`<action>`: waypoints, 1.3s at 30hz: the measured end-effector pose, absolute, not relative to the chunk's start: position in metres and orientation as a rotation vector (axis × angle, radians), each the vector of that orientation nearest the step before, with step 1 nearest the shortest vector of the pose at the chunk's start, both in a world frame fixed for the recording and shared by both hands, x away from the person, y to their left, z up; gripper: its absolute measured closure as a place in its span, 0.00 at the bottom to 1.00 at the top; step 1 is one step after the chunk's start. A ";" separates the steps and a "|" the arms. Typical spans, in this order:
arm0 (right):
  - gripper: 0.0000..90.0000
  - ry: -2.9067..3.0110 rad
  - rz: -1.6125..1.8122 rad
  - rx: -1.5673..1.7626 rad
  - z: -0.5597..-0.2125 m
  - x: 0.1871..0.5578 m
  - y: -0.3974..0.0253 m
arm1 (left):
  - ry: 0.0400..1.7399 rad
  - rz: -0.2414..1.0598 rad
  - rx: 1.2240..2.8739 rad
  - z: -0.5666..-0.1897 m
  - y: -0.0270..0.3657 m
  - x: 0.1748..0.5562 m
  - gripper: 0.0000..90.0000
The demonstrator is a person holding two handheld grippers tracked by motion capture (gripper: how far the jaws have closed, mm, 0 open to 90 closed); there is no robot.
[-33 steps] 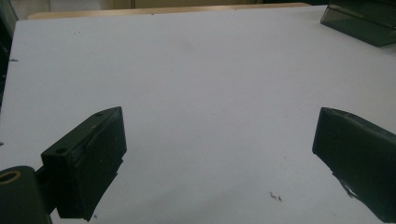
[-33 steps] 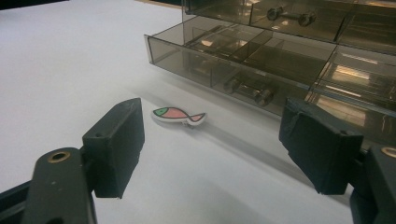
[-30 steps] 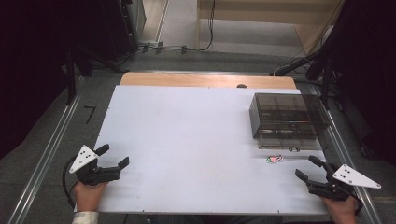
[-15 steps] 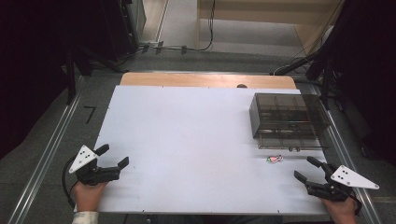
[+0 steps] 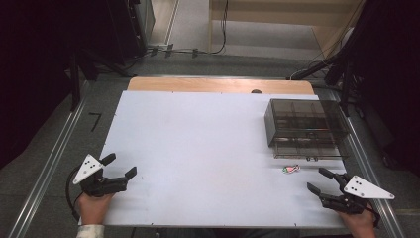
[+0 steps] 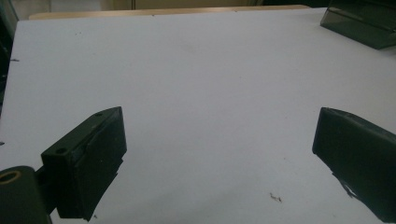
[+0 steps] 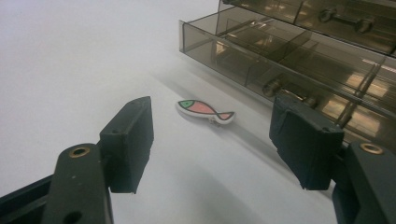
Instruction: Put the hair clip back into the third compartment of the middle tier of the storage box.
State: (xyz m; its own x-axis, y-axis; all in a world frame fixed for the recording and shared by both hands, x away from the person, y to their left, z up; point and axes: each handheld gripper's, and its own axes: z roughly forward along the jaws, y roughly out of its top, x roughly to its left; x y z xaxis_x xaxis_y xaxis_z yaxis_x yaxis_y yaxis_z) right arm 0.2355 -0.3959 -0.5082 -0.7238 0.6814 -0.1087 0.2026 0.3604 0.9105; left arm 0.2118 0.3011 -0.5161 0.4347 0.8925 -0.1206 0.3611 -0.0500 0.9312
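Right now my right gripper (image 5: 323,181) has its jaws spread wide with nothing between them, near the table's (image 5: 198,148) right front corner. Its own view puts the small fish-shaped piece (image 7: 205,109) just ahead, flat on the white surface beside the smoky drawer box (image 5: 304,126). My left gripper (image 5: 120,166) sits well apart at the left front, also spread wide.

One fish-shaped clip (image 7: 205,110) lies on one white desk (image 5: 208,148). One smoky drawer box (image 5: 304,128) stands there. Two tools: left tool (image 5: 120,166), right tool (image 5: 320,180).
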 end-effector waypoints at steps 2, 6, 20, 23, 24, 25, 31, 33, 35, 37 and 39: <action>0.36 2.167 1.335 0.748 -0.508 0.237 -0.392 | 1.117 0.627 1.628 -0.516 0.301 0.212 0.04; 0.37 2.184 1.310 0.734 -0.508 0.239 -0.387 | 1.118 0.630 1.630 -0.516 0.301 0.212 0.04; 0.41 2.218 1.214 0.689 -0.508 0.245 -0.371 | 1.118 0.631 1.630 -0.516 0.301 0.212 0.04; 0.43 2.225 1.195 0.669 -0.508 0.248 -0.366 | 1.118 0.630 1.630 -0.516 0.301 0.212 0.04; 0.43 2.228 1.187 0.666 -0.508 0.248 -0.364 | 1.119 0.630 1.630 -0.516 0.301 0.212 0.04; 0.43 2.228 1.187 0.666 -0.508 0.248 -0.364 | 1.119 0.630 1.631 -0.516 0.301 0.212 0.04; 0.45 2.247 1.146 0.636 -0.508 0.253 -0.354 | 1.119 0.631 1.630 -0.516 0.301 0.212 0.04; 0.46 2.253 1.136 0.625 -0.508 0.255 -0.351 | 1.119 0.631 1.631 -0.516 0.301 0.212 0.04; 0.46 2.263 1.117 0.630 -0.509 0.257 -0.349 | 1.119 0.631 1.630 -0.516 0.301 0.212 0.04; 0.47 2.270 1.102 0.626 -0.509 0.259 -0.346 | 1.119 0.631 1.631 -0.516 0.301 0.212 0.04; 0.48 2.283 1.094 0.624 -0.510 0.262 -0.344 | 1.119 0.630 1.630 -0.516 0.301 0.212 0.04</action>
